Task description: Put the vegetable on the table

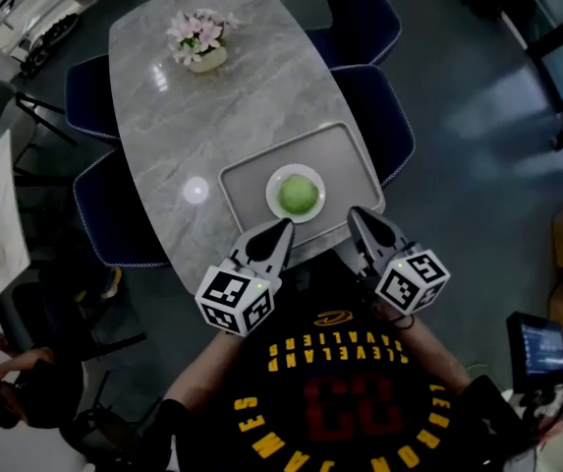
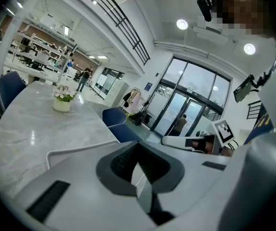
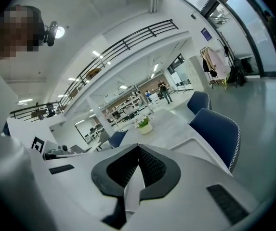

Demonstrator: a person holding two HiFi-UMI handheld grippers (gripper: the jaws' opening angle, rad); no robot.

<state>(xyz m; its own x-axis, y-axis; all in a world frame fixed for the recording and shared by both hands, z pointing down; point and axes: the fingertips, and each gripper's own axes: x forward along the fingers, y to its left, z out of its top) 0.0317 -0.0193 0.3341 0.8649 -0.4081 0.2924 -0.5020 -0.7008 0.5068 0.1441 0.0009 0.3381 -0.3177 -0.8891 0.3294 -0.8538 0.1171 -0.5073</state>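
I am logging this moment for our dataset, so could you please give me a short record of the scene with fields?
Surface: grey marble table
Tray: grey tray at the table's near end
Vegetable: round green vegetable on a white plate in the tray
Left gripper: jaws closed on the tray's near rim
Right gripper: jaws closed on the tray's near rim
Far end: flower pot

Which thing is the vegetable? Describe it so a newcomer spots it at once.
Find the long grey marble table; a grey tray lies at its near end. On the tray's round white plate sits the vegetable, a pale green ball. It is the only green, round thing there; the flower pot stands at the far end.
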